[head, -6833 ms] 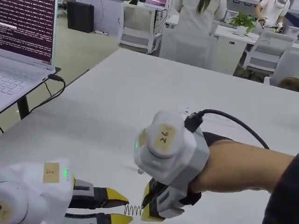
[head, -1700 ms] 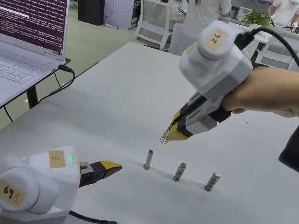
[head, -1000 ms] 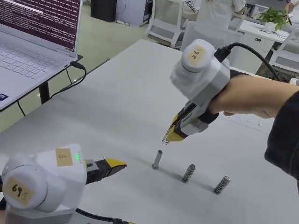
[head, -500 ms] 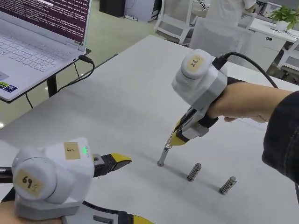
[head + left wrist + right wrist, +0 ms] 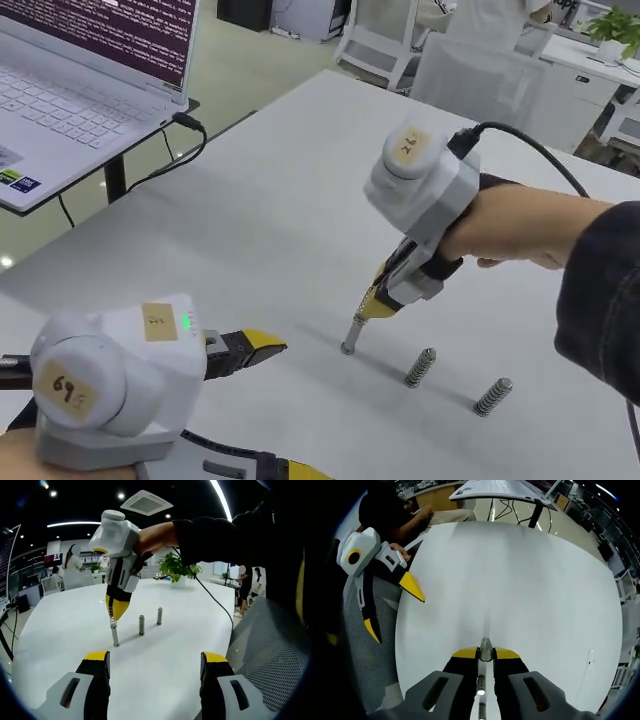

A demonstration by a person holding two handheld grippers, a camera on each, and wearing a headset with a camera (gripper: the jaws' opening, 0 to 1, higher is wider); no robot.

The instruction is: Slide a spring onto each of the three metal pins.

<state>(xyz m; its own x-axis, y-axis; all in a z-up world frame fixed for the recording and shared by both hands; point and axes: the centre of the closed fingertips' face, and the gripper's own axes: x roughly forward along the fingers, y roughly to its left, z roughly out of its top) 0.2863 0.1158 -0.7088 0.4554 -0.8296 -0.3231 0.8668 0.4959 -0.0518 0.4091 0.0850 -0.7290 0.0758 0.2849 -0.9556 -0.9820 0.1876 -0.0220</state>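
While right gripper [image 5: 374,306] jaws clamp the spring [image 5: 113,623], coils just below their tips over the bare pin [image 5: 350,336], left gripper [image 5: 155,656] gapes, holding nothing. Risk: tilted release snags spring on pin top.

- Tan sticker [image 5: 408,146] on the round top of the right gripper [image 5: 372,308]: handwritten "26".
- Round tan sticker [image 5: 62,388] on the rear cap of the left gripper [image 5: 156,656]: handwritten "69".
- Small square sticker [image 5: 157,321] on that gripper's top, beside a green light: pen mark, not legible.
- Laptop screen [image 5: 120,25]: rows of pale text on dark purple, too small to read.
- Palm-rest badges [image 5: 16,181] on the laptop: illegible.
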